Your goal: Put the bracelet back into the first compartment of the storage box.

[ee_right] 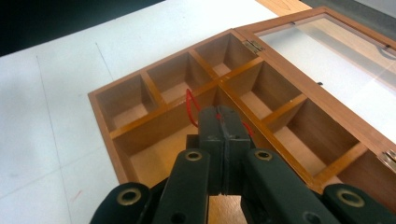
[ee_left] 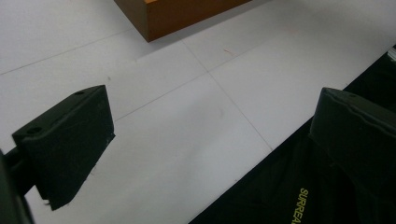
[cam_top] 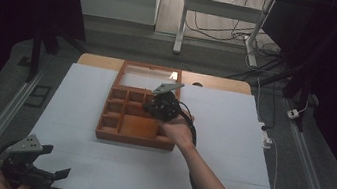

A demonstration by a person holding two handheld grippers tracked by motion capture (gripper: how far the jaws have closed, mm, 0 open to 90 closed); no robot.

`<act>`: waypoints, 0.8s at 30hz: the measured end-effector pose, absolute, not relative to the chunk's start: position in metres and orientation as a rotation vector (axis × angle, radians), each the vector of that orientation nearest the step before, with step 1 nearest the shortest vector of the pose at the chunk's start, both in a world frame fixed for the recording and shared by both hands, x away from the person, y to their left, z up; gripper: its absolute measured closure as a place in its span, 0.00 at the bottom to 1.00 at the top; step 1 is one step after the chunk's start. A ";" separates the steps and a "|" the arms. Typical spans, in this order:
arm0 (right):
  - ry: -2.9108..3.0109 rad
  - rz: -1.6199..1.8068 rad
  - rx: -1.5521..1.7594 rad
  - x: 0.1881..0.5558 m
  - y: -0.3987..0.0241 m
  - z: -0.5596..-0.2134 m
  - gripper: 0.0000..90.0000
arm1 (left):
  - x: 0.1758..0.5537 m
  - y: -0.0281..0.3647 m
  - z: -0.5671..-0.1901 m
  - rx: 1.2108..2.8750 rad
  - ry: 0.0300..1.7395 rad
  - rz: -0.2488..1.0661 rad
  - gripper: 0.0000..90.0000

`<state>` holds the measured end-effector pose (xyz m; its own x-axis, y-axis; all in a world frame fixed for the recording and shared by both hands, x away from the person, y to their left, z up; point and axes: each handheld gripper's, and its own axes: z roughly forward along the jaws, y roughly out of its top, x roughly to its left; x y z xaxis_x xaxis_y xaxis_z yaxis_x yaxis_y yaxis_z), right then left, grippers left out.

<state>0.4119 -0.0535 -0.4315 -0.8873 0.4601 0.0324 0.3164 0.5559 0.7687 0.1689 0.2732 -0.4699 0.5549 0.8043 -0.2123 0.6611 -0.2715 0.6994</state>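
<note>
One red loop (ee_right: 190,108) is being pinched by the closed right gripper (ee_right: 224,122) over the box (ee_right: 105,122), probably for dropping in; left gripper (ee_left: 205,140) is idling wide open, empty.

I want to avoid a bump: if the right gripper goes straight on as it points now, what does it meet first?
Probably the wooden divider inside the open box, just past the right gripper, which is shut on a thin red loop. Depth is unclear; it could reach the compartment floor first.
</note>
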 end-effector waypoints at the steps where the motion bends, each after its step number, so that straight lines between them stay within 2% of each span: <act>1: 2.613 1.240 0.651 0.413 -0.052 -0.432 0.99 | 0.169 0.273 -0.470 2.014 1.176 0.234 0.00; 24: 2.600 1.241 0.674 0.439 -0.023 -0.434 0.99 | 0.169 0.273 -0.470 2.012 1.174 0.231 0.00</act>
<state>0.4387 -0.0226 -0.4338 -0.8804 0.4734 0.0295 0.3207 0.5484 0.7723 0.1686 0.2732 -0.4700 0.5570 0.8018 -0.2164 0.6602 -0.2695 0.7010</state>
